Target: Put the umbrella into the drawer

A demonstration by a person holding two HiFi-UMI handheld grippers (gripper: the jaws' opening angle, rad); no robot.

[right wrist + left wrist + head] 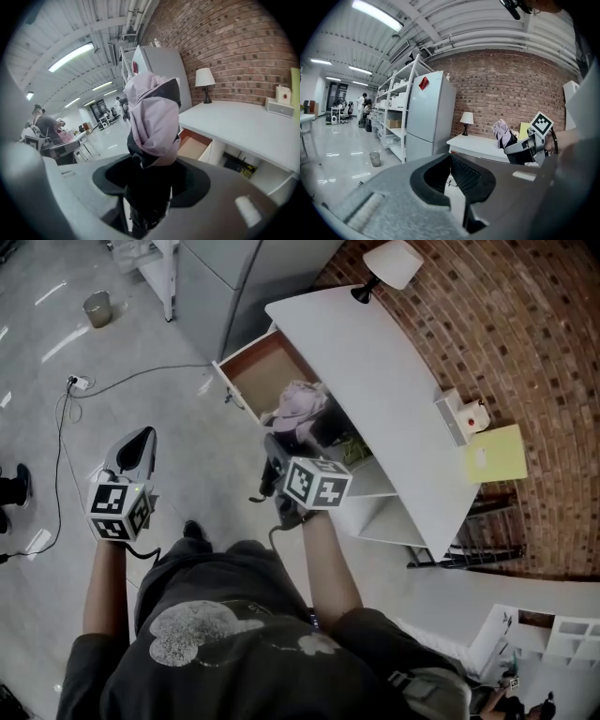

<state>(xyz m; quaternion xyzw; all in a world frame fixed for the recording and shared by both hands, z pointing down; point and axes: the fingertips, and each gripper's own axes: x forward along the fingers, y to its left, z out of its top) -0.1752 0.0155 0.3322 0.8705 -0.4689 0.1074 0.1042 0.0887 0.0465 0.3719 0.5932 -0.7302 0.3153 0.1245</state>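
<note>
A folded pink and black umbrella [298, 407] is held up in front of the open wooden drawer [262, 371] of the white desk [375, 362]. My right gripper [279, 461] is shut on its black lower part. In the right gripper view the umbrella [154, 117] stands upright between the jaws of the right gripper [147, 187], with the drawer [194, 145] behind it to the right. My left gripper [134, 448] hangs over the floor to the left, jaw tips together and holding nothing. From the left gripper [451, 161] view, the umbrella [502, 131] shows at the right.
A lamp [389, 266], a white box [459, 415] and a yellow sheet [495, 454] sit on the desk. A grey fridge [429, 112] stands left of the desk. A cable [66, 427] and a bucket [97, 307] lie on the floor.
</note>
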